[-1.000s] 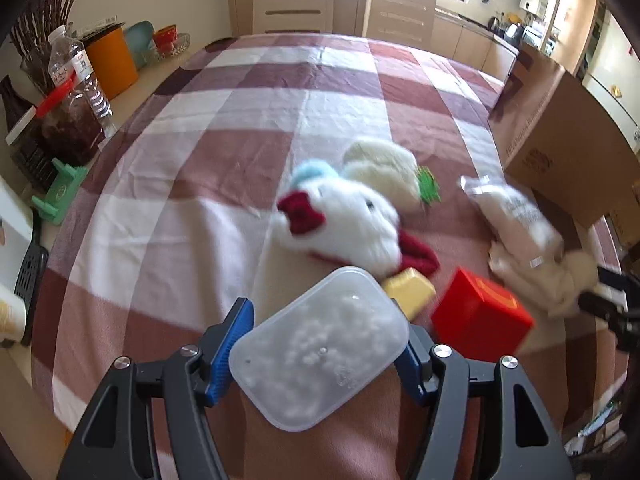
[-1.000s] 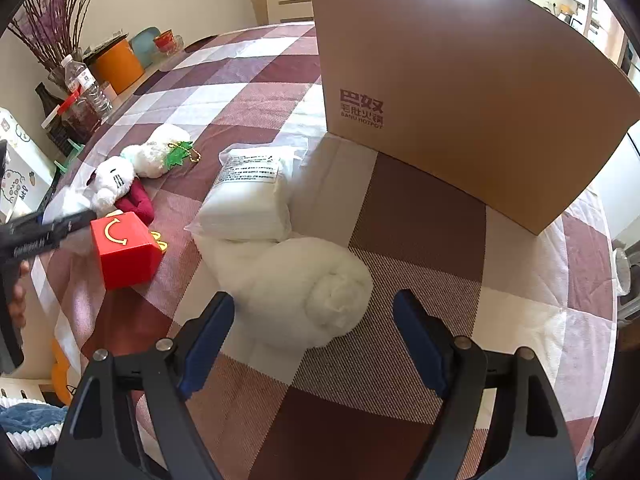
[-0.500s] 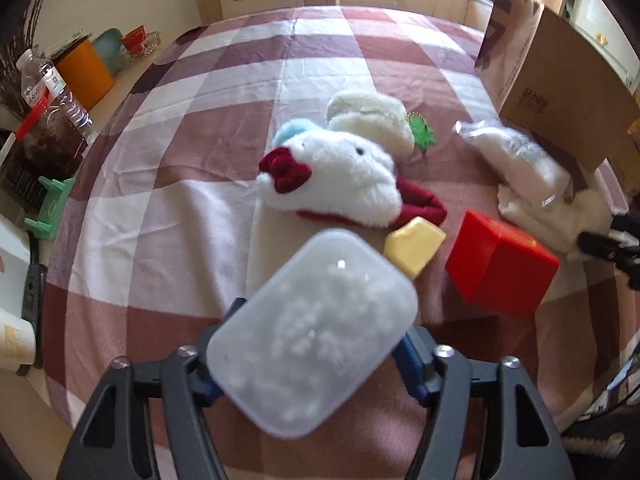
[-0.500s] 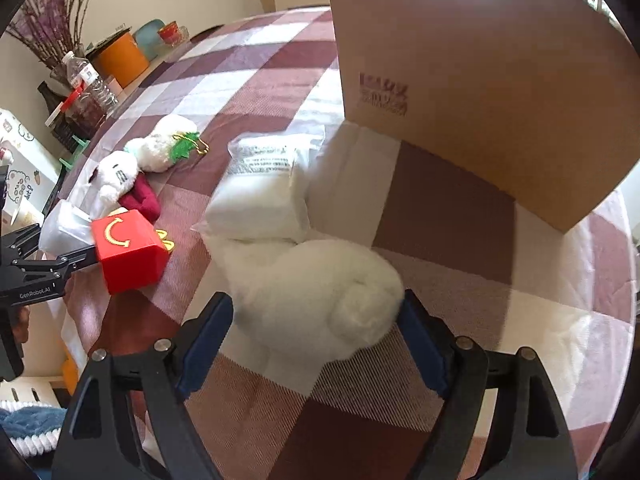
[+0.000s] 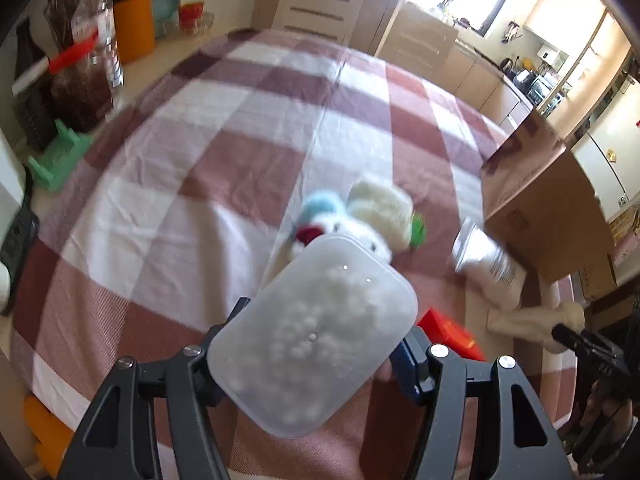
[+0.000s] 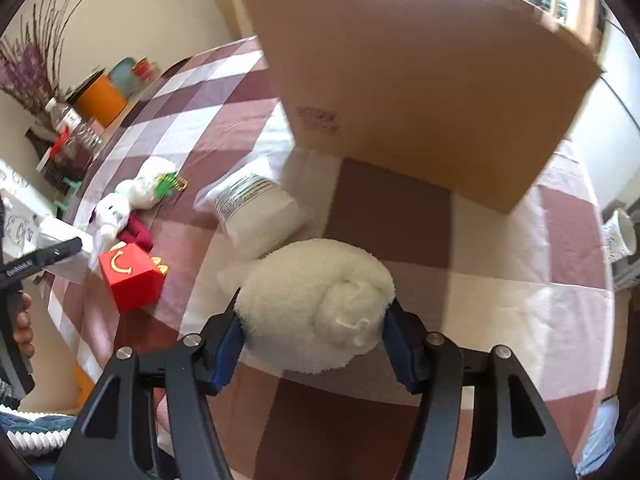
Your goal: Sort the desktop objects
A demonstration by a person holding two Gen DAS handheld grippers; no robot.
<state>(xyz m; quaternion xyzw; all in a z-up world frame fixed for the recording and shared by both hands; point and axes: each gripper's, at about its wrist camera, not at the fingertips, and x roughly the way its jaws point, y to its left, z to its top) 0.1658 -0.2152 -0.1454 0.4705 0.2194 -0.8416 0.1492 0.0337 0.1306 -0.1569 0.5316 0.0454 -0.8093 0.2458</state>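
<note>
Now the left claw (image 5: 320, 354) pinches a frosted plastic container (image 5: 314, 338) (tilted); the right claw (image 6: 314, 336), jaws just closing, squeezes a fluffy white roll (image 6: 316, 306).

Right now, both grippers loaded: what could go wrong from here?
1. The left gripper holds the tilted plastic container by its edges; it may twist out.
2. The right gripper has just been closing on the soft rolled towel, which may sag or unroll.
3. The cardboard box stands close; the towel could clip it.

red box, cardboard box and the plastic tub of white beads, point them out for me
red box (image 6: 130, 280), right wrist view, front face under the yellow smile
cardboard box (image 6: 432, 92), right wrist view, broad near wall
plastic tub (image 5: 316, 336), left wrist view, middle of its translucent lid
</note>
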